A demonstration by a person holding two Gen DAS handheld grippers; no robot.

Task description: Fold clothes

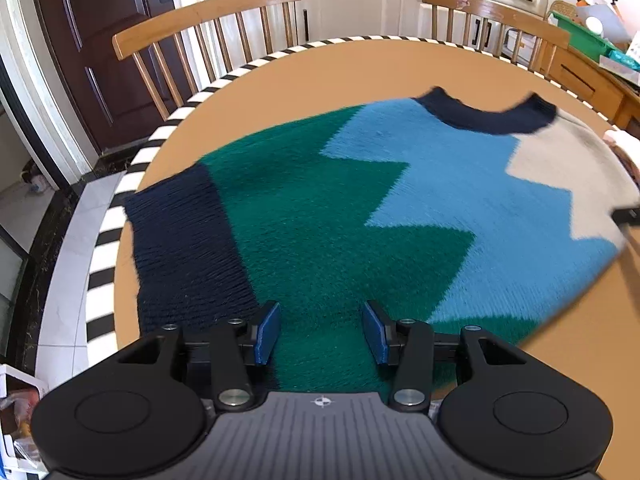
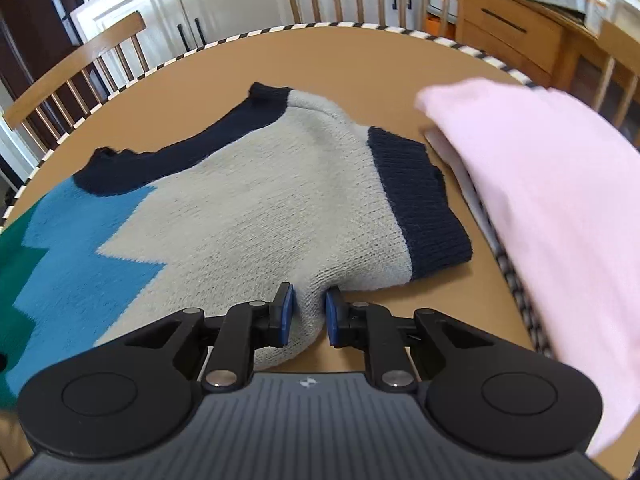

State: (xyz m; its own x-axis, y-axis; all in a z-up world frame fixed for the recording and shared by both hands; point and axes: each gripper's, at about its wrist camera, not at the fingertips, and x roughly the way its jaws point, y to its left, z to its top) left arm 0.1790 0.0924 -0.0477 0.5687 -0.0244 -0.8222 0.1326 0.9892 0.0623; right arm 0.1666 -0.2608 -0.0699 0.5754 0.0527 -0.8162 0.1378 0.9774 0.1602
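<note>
Round tan table (image 1: 320, 68), knit sweater (image 1: 320, 216) lying flat, pink garment (image 2: 540, 200) beside

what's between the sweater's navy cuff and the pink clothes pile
Only a narrow strip of bare table between the navy cuff and pink pile, shown in the right wrist view.

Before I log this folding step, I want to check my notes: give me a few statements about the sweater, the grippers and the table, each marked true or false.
1. The right gripper pinches grey knit of the sweater. True.
2. The left gripper is clamped shut on the collar. False: its jaws stand apart above the green part.
3. A pink garment lies beside the sweater's cuff. True.
4. The sweater hangs over a chair. False: it lies on the table.
</note>
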